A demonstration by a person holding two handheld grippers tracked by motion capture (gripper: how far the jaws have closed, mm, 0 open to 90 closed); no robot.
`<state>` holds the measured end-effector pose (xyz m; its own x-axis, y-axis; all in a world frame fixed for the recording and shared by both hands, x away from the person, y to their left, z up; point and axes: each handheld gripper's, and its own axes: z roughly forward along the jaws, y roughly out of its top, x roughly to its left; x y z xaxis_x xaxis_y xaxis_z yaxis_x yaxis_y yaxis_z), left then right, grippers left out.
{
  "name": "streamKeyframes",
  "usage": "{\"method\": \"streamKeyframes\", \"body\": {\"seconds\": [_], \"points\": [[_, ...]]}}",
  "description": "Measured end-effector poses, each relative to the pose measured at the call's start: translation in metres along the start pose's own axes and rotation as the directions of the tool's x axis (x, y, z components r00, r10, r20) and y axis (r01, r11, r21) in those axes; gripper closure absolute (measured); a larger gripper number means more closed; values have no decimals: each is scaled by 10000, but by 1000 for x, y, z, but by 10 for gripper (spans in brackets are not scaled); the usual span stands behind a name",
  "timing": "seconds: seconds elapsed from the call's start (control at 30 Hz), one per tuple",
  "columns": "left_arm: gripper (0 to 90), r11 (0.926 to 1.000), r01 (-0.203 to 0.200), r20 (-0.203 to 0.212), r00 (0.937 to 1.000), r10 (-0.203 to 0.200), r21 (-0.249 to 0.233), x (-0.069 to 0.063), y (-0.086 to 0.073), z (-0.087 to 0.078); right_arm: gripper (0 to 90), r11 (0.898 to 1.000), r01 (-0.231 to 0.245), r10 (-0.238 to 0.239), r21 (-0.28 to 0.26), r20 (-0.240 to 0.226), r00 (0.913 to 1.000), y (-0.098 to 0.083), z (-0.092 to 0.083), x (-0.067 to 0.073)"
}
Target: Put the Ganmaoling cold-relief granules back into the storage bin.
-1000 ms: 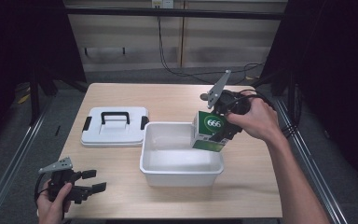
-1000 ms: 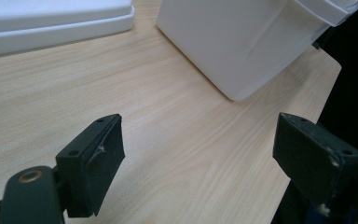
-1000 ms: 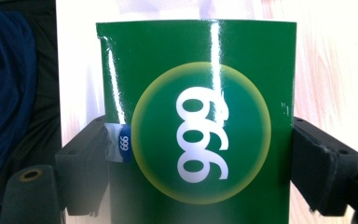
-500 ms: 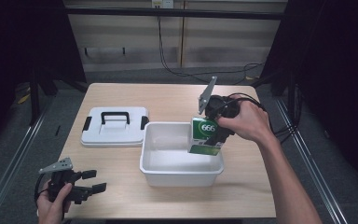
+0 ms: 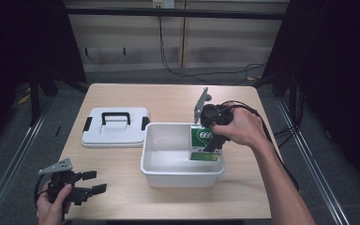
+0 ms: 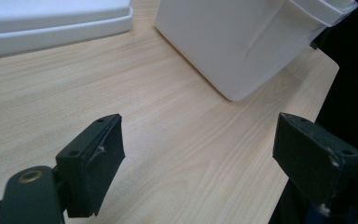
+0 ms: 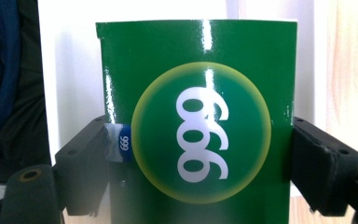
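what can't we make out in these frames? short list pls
- Green box, high view: lower part hidden by the white bin wall and the right gripper.
- Green box, right gripper view: bottom cut off by the frame edge.
- Left gripper, left gripper view: right jaw clipped at the edge.
- White lid, left gripper view: handle out of frame.

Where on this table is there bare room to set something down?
Bare: the far strip behind the lid and bin, the right edge beside the bin, and the near edge between the left gripper and bin. Crowded: the bin's right end, where the right gripper holds the box.
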<state>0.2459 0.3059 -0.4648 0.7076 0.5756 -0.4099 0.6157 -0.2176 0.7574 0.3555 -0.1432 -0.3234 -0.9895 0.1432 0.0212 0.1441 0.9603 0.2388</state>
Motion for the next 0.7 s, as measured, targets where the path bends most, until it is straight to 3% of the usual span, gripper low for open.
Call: {"method": "streamKeyframes", "body": {"seconds": [0.7], "points": [[165,10000,1,10,10000,-1,63,0,0,1,158,9984,109,-98,560,-190,9998,-5,37,-4]]}}
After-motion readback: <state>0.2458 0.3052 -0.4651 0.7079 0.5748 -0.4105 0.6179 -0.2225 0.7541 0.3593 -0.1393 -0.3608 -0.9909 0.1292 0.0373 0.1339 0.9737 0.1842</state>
